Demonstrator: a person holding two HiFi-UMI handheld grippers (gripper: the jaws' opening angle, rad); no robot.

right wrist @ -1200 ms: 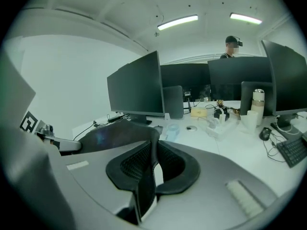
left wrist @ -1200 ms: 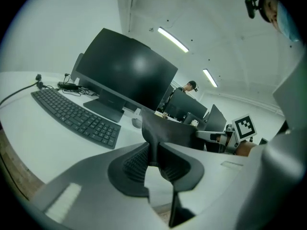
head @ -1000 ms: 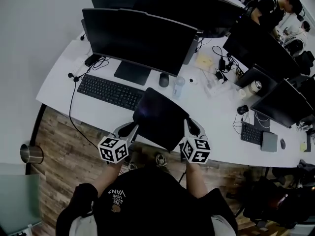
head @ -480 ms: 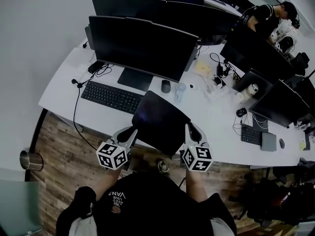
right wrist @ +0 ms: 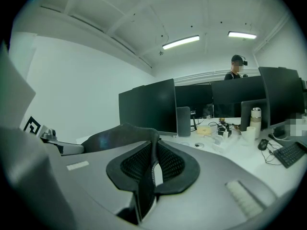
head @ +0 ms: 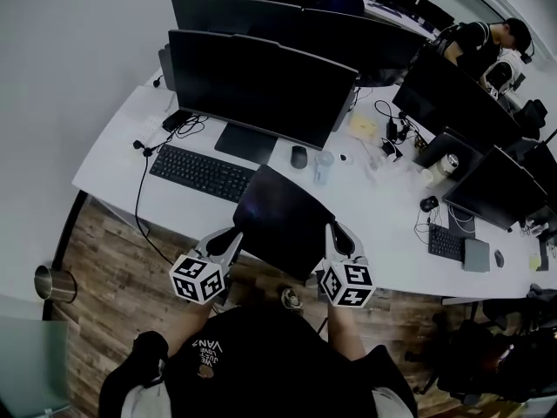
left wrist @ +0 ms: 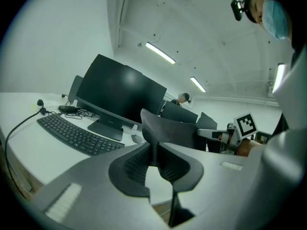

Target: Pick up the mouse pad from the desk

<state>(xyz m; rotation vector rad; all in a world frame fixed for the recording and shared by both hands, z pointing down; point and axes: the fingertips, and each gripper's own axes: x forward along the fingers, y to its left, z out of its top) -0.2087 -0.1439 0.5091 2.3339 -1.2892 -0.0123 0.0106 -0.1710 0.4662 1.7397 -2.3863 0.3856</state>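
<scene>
Evidently, the mouse pad (head: pixel 283 220) is pinched at opposite edges by the left tool (head: pixel 233 236) and right tool (head: pixel 336 235), presumably to hold it flat, clear of the desk (head: pixel 117 164).

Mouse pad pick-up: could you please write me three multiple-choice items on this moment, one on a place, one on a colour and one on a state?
1. In the head view, where does the keyboard lie relative to the mouse pad?
A. To its right
B. To its left
C. On top of it

2. What colour is the mouse pad?
A. Black
B. White
C. Red

3. How do the left gripper and the right gripper stand?
A. Both open and empty
B. Only the left holds the pad
C. Each has its jaws closed on an edge of the pad

Answers:
1. B: the keyboard sits on the desk to the left of the pad.
2. A: the pad shows dark, near black, against the white desk.
3. C: each gripper view shows the pad's edge pinched between the jaws.
</scene>
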